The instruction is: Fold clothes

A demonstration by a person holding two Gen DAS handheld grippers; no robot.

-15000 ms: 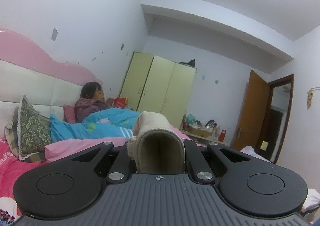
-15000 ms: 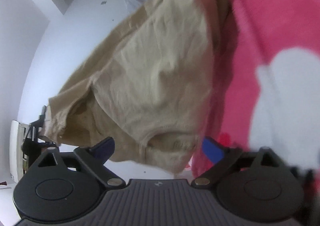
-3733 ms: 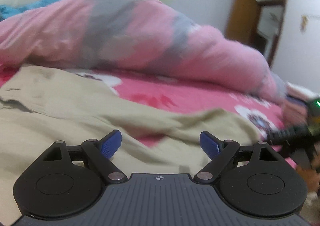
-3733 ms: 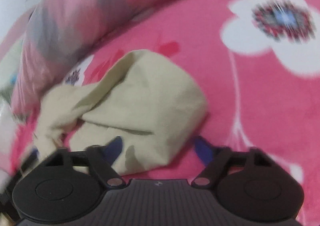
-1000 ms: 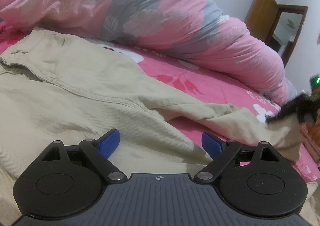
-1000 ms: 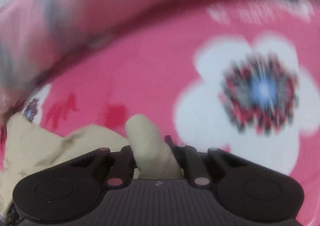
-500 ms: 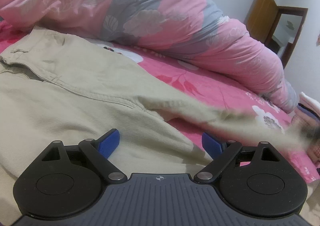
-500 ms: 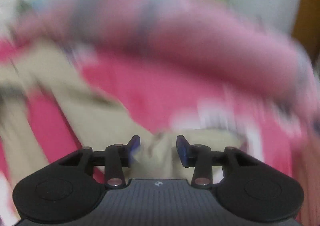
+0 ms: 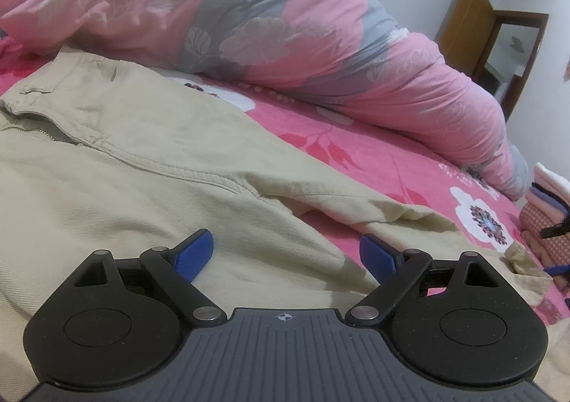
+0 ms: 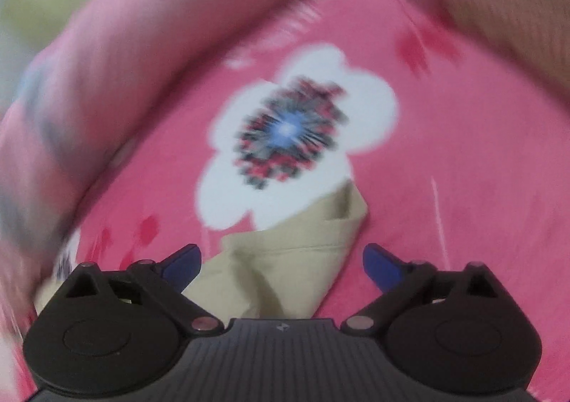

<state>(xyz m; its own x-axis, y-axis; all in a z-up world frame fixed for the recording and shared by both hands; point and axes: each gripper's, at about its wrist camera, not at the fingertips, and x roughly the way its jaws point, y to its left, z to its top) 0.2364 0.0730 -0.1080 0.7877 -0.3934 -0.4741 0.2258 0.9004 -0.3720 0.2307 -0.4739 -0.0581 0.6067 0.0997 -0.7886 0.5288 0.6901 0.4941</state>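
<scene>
Beige trousers point(image 9: 135, 167) lie spread on the pink flowered bed sheet point(image 9: 374, 149), waistband and zip at the far left, one leg running off to the right. My left gripper point(image 9: 285, 252) hovers open just over the fabric near the crotch seam, holding nothing. In the blurred right wrist view the leg's hem end point(image 10: 295, 259) lies crumpled on the sheet between the spread blue pads of my open right gripper point(image 10: 281, 263), which grips nothing.
A bulky pink and grey duvet point(image 9: 285, 28) runs along the far side of the bed. Folded clothes point(image 9: 548, 195) are stacked at the right edge. A brown door point(image 9: 463, 24) stands behind. A white flower print point(image 10: 295, 131) marks the sheet ahead of the hem.
My right gripper, shut on the leg end a second ago, pulled it out to the right and has now opened and let it drop. The left gripper stayed open and still.
</scene>
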